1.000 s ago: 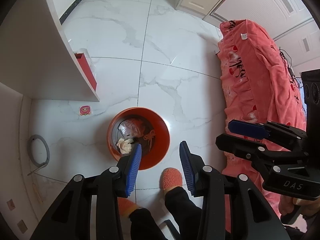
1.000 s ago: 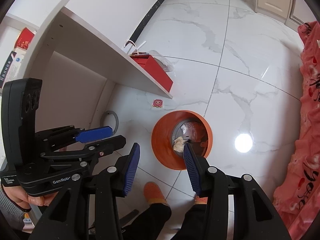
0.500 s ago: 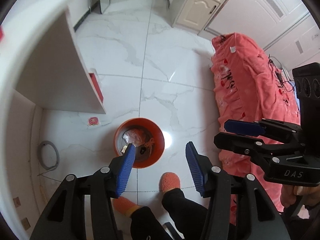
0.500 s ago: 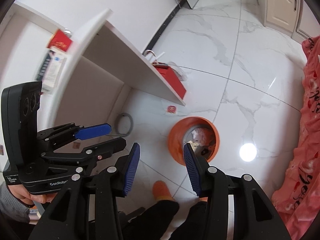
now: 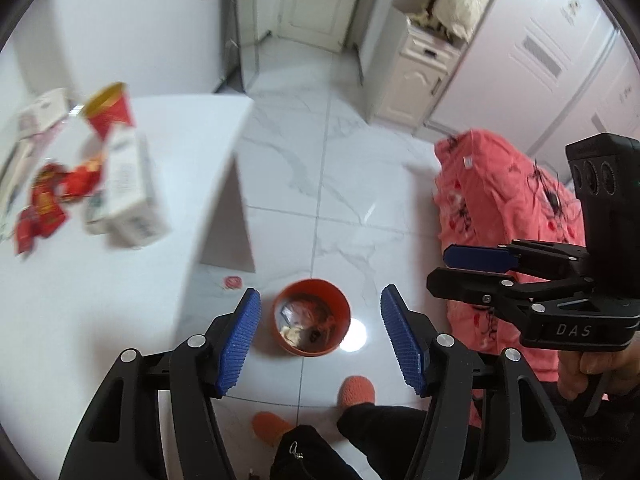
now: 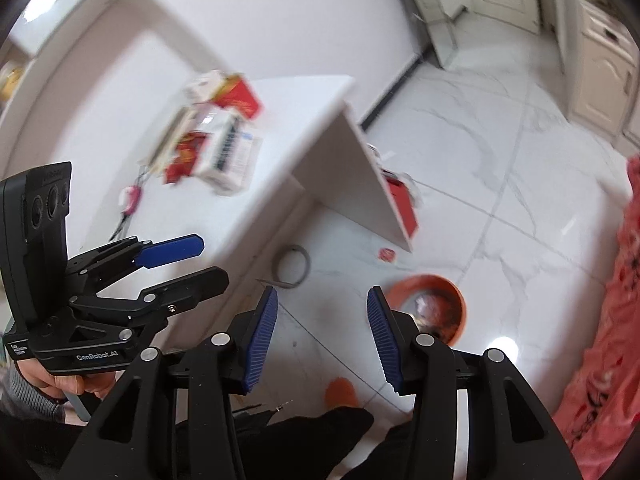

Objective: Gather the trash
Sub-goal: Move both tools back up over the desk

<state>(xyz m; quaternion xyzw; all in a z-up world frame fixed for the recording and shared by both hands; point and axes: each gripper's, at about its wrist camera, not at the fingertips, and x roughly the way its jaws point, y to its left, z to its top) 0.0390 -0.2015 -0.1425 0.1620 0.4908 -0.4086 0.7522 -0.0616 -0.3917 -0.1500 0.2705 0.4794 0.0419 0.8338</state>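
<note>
- Left tool (image 5: 320, 340) hung empty over the bin (image 5: 311, 322), jaws just widened apart.
- Right tool (image 6: 322, 334) stood apart, empty.
- Boxes (image 5: 128, 196) cluttered the counter (image 5: 120, 280).

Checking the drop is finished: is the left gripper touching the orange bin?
Apart. In the left wrist view the left gripper hangs open and empty, high above the orange bin on the floor.

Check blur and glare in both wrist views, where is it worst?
Left wrist: boxes on the desk smeared by motion, glare spot on floor beside the orange bin. Right wrist: heavier blur, desk clutter streaked, glare near bin.
</note>
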